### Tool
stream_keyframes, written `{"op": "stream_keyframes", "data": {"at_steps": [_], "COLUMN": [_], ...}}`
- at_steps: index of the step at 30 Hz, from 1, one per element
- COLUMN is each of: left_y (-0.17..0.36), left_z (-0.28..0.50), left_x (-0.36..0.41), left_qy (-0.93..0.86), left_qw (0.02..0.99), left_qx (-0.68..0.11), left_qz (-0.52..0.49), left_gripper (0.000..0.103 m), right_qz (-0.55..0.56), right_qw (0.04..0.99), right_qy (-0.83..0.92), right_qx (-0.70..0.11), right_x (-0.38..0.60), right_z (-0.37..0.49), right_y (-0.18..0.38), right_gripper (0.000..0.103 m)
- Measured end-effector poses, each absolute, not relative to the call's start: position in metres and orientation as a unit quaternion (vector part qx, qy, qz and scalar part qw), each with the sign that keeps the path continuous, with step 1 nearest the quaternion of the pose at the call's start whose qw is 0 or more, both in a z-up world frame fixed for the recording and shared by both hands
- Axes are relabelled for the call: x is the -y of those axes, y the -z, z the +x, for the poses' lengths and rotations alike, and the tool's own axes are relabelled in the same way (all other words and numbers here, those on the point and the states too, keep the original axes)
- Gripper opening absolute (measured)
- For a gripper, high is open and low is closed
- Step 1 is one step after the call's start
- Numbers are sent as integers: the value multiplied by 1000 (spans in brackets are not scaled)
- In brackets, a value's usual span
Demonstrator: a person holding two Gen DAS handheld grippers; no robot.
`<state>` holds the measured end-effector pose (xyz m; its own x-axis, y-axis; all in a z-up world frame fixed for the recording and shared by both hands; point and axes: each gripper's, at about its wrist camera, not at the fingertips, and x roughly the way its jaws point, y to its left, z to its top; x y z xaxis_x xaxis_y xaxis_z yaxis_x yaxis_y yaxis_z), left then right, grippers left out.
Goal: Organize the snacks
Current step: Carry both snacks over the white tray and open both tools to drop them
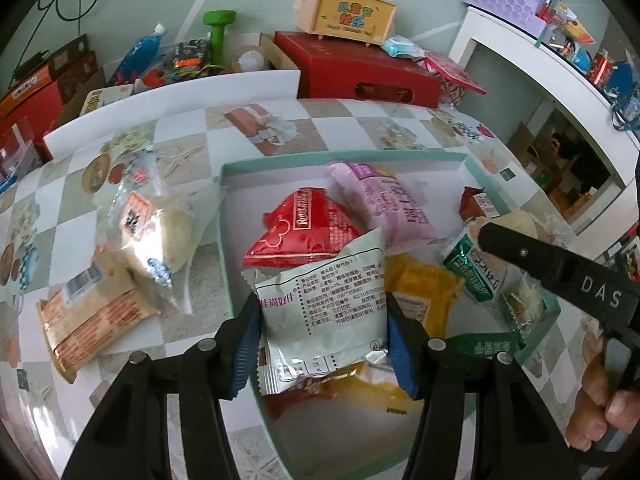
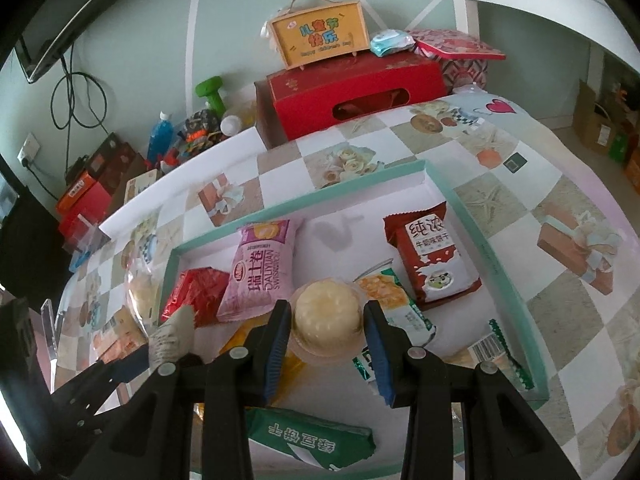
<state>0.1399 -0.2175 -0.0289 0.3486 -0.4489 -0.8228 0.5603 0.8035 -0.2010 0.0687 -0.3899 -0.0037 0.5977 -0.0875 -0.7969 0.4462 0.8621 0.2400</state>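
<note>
A shallow teal-rimmed tray [image 1: 280, 165] [image 2: 496, 268] lies on the table and holds several snack packs. My left gripper [image 1: 322, 340] is shut on a pale green-white snack pack [image 1: 324, 312] and holds it over the tray's near left part, above a red pack [image 1: 304, 228] and a yellow pack [image 1: 424, 292]. My right gripper [image 2: 326, 340] is shut on a round pale cake in a clear wrapper [image 2: 326, 316] and holds it over the tray's middle. A pink swiss-roll pack [image 2: 260, 268], a dark red milk-snack pack [image 2: 432, 256] and green packs [image 2: 308, 436] lie in the tray.
Outside the tray on the left lie a clear-wrapped bun [image 1: 160, 232] and an orange-brown pack [image 1: 92, 320]. A red box [image 2: 352, 92] with a yellow carry box [image 2: 320, 40] on it stands at the table's far edge. A white shelf [image 1: 540, 64] stands at right.
</note>
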Motion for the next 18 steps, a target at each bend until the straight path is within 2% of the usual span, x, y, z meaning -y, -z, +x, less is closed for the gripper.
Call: {"op": "stream_keyframes", "data": {"at_steps": [6, 14, 16, 17, 18], "left_y": [21, 1, 0, 1, 3], "left_z": [136, 135, 139, 142, 146], "left_x": [219, 208, 199, 194, 185], "left_qy": [322, 317, 288, 272, 253], "left_qw": [814, 823, 829, 831, 834], "left_qx": [-482, -469, -479, -484, -490], "left_qz": [43, 33, 27, 22, 14], "left_gripper": [74, 75, 85, 86, 86], "right_qz": [208, 199, 194, 188, 178], "right_qw": [869, 874, 871, 870, 868], "right_qy": [161, 164, 166, 168, 171], "right_qx": [-419, -412, -419, -425, -431], "right_x": [390, 388, 387, 385, 383], "right_z": [68, 66, 68, 69, 71], "right_y": [-1, -10, -8, -7, -5], "right_gripper": [41, 41, 49, 57, 60]}}
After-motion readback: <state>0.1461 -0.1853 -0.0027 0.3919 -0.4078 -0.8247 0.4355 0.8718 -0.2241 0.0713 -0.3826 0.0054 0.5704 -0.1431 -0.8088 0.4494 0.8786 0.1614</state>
